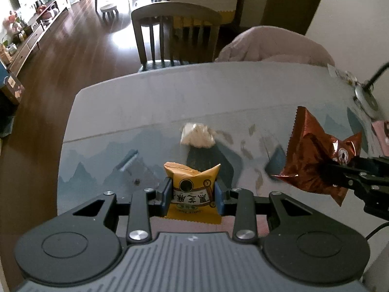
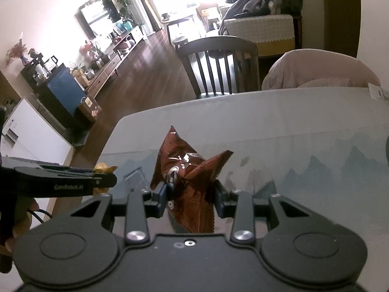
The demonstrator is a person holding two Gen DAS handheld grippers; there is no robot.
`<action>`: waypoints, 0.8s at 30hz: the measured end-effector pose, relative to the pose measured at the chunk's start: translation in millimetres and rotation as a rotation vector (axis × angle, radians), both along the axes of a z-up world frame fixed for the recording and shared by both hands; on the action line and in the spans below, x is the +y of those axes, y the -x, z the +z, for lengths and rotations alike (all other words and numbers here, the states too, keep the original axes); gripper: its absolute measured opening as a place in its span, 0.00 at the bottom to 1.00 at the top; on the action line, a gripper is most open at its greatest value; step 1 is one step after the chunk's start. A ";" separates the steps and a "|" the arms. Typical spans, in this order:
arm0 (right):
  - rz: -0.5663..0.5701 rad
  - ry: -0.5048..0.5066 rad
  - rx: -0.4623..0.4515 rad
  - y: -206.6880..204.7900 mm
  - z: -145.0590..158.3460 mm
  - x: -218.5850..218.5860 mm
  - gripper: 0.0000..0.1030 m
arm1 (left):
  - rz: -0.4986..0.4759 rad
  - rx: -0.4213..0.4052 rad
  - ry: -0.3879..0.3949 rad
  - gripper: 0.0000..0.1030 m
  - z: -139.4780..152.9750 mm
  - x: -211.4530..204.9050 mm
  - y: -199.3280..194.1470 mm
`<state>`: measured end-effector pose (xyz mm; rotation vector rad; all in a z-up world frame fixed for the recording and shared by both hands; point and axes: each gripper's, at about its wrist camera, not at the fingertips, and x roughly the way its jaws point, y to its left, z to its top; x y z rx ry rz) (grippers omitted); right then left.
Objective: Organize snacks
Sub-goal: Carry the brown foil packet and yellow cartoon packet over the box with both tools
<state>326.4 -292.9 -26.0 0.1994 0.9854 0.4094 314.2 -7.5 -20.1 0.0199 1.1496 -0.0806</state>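
Note:
My left gripper (image 1: 193,193) is shut on a small yellow snack packet (image 1: 192,185), held above the table with the blue mountain-print cloth (image 1: 145,112). My right gripper (image 2: 190,198) is shut on a crinkled brown foil snack packet (image 2: 187,177), also held above the table. In the left wrist view the brown packet (image 1: 313,153) hangs at the right, with the right gripper's fingers (image 1: 345,172) pinching its lower right side. In the right wrist view the left gripper's finger (image 2: 73,182) reaches in from the left with a bit of the yellow packet (image 2: 103,169) behind it. A white snack packet (image 1: 197,135) lies on the table ahead.
A dark wooden chair (image 1: 176,31) stands at the table's far edge, beside a second chair draped in pink cloth (image 1: 274,46). A lamp base with a black cable (image 1: 366,95) and pink items (image 1: 381,133) sit at the table's right edge. The table's left edge drops to wooden floor (image 1: 73,56).

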 end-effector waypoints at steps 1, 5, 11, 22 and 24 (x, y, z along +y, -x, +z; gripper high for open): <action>0.000 0.003 0.000 6.7 1.7 0.3 0.35 | -0.006 0.001 0.001 0.33 1.7 0.1 6.9; 0.006 0.009 0.000 27.8 8.9 2.6 0.35 | -0.030 0.003 -0.002 0.33 8.0 1.5 33.9; 0.016 0.007 0.008 58.4 6.7 10.5 0.36 | -0.061 0.015 -0.007 0.33 8.3 4.2 70.7; 0.037 0.015 0.042 94.7 -4.6 27.9 0.36 | -0.102 0.058 0.006 0.33 -10.6 8.9 122.8; 0.039 0.016 0.052 104.6 -10.7 30.4 0.36 | -0.108 0.067 0.010 0.33 -15.3 9.6 128.6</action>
